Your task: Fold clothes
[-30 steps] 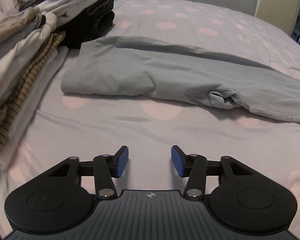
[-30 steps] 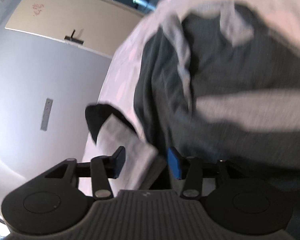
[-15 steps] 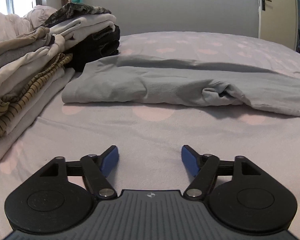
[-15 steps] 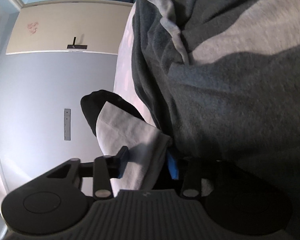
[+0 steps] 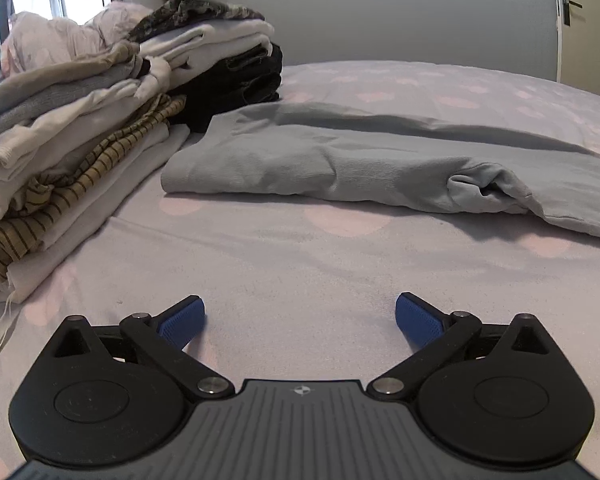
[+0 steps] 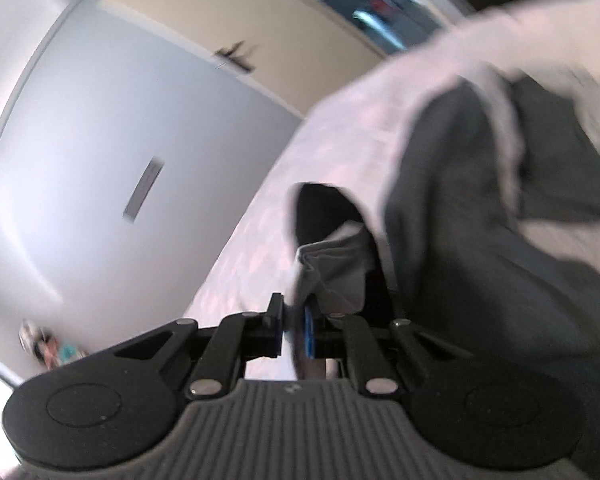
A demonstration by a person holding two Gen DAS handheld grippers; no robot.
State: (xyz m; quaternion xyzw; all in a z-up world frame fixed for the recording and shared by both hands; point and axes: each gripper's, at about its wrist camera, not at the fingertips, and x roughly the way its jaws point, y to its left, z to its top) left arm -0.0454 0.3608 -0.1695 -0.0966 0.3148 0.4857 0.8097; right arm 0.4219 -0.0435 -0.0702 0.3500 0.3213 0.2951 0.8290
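A light grey garment lies partly folded across the bed, its folded end toward the left. My left gripper is wide open and empty, low over the bedsheet in front of the garment, not touching it. In the right wrist view my right gripper is shut on a bunched edge of the grey garment; dark shaded folds of the same cloth fill the right of that blurred, tilted view.
A tall stack of folded clothes stands at the left of the bed, with a black folded item behind it. A grey wall and a door lie beyond the bed.
My left gripper opened wider and dropped lower toward the bed. My right gripper closed on the garment's edge and swung, tilting its view.
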